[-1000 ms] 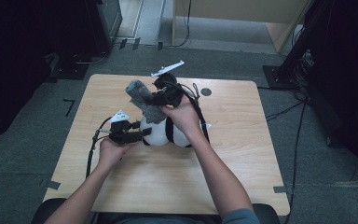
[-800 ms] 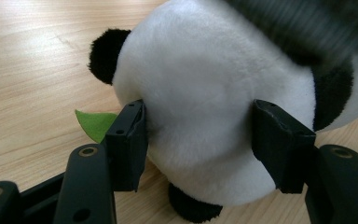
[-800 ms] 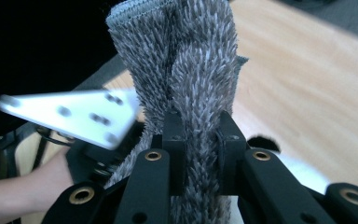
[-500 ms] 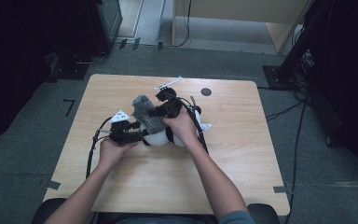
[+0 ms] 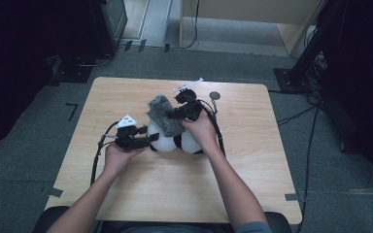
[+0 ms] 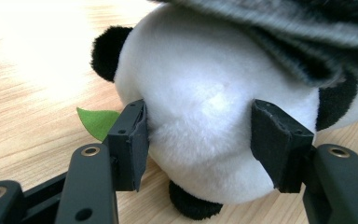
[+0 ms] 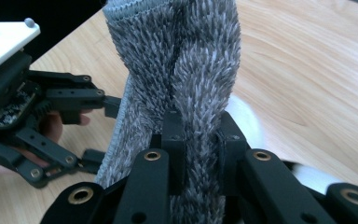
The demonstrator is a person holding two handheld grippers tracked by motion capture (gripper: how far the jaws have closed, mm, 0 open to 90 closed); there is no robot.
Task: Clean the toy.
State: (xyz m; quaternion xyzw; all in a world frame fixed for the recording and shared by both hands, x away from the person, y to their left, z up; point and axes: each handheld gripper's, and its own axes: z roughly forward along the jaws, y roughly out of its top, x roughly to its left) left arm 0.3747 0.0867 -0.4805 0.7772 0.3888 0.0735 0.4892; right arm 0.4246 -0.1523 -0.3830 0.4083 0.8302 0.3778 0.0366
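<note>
A black and white panda plush [image 5: 161, 141] lies in the middle of the wooden table [image 5: 252, 165]. From the left, my left gripper [image 5: 151, 140] is shut on its white body [image 6: 200, 93], and the pads [image 6: 130, 140] press into the fur. A green felt leaf [image 6: 98, 122] pokes out beside the plush. My right gripper [image 5: 176, 115] is shut on a shaggy grey cloth [image 5: 162, 116], pinched between its jaws in the right gripper view [image 7: 200, 135]. The cloth [image 7: 186, 60] drapes over the top of the panda [image 7: 244, 119] and hangs above the white body in the left gripper view [image 6: 284, 28].
A small dark disc [image 5: 214, 95] lies on the table behind the right hand. Cables trail from both grippers across the tabletop [image 5: 97, 155]. Dark equipment and a stand [image 5: 311, 58] surround the table on the grey floor.
My right gripper has come down and toward the person with the grey cloth, which now rests on the panda. The left gripper has kept its hold and place.
</note>
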